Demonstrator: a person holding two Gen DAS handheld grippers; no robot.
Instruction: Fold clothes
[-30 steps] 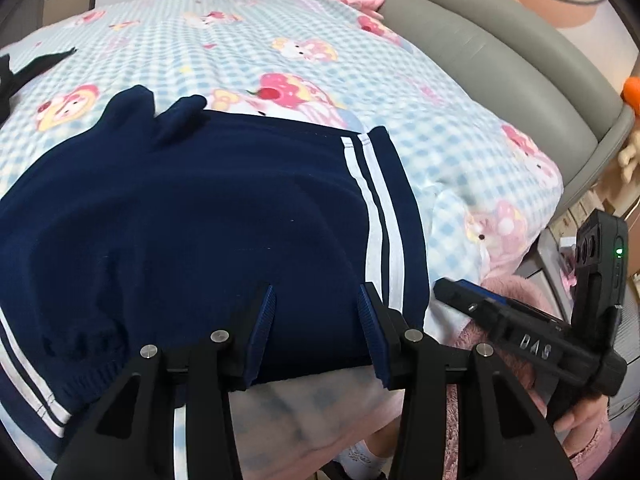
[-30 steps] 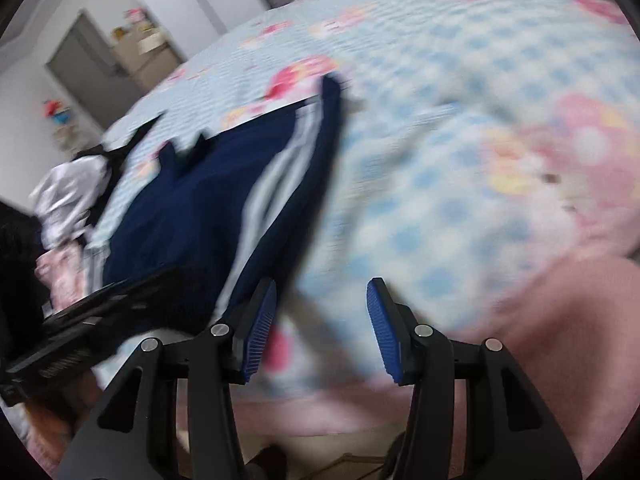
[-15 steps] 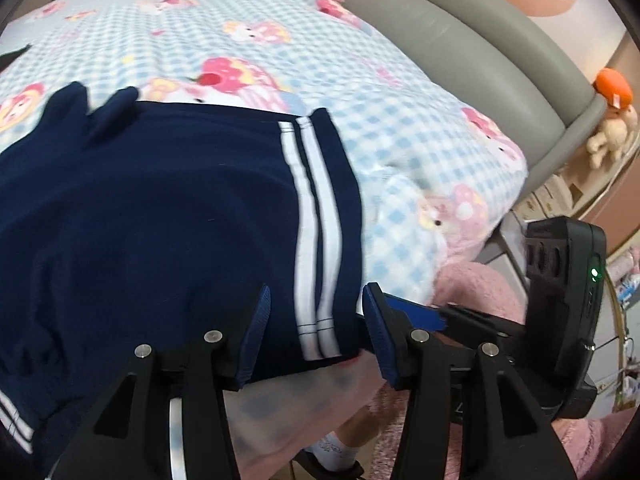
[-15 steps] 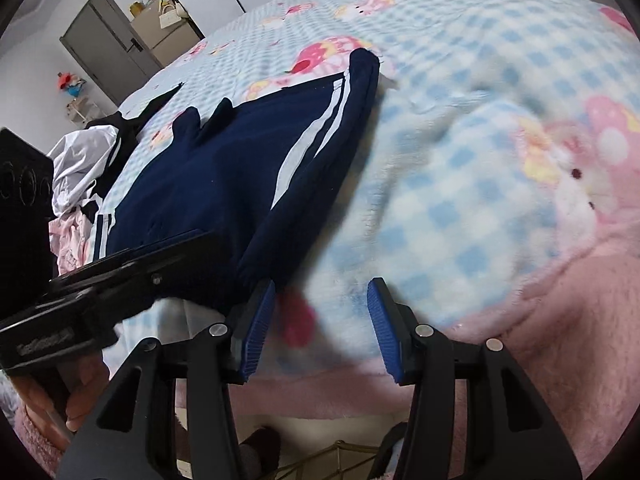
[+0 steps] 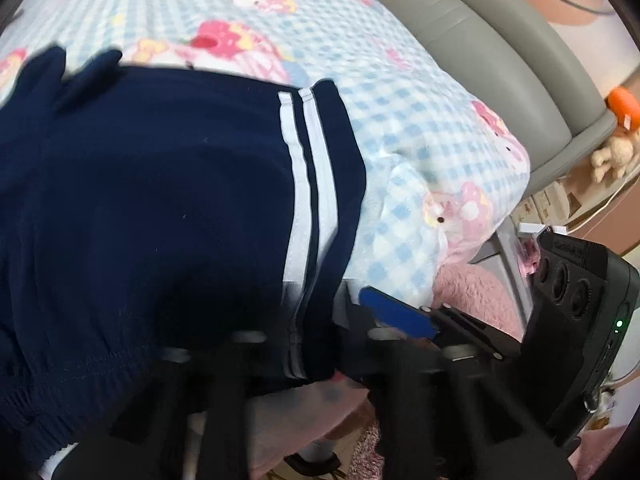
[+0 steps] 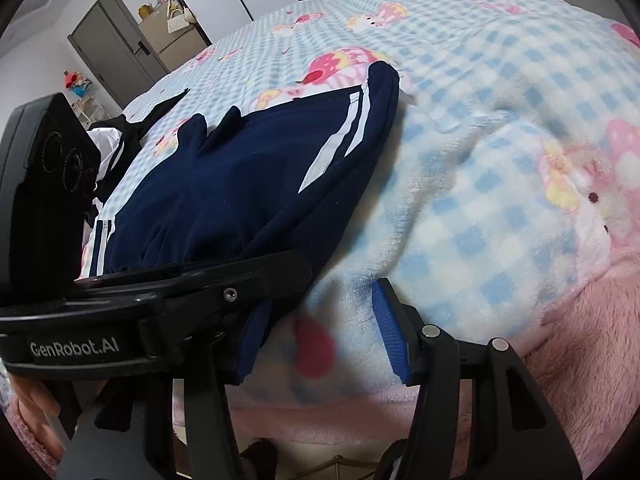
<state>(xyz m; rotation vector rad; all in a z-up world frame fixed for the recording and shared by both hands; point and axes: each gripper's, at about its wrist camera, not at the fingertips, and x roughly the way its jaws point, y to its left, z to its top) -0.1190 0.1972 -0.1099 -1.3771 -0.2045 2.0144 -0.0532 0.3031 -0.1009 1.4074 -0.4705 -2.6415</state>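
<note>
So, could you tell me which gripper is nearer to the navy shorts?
Left. The left gripper is at the navy shorts, its fingers around the striped near corner. The right gripper is open just beside that edge, over the checked blanket.

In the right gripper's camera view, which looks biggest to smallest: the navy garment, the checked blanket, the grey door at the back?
1. Checked blanket: fills most of the view.
2. Navy garment: covers less of the picture.
3. Grey door: looks smallest, but it stands far from the camera, so its real size is unsure.
</note>
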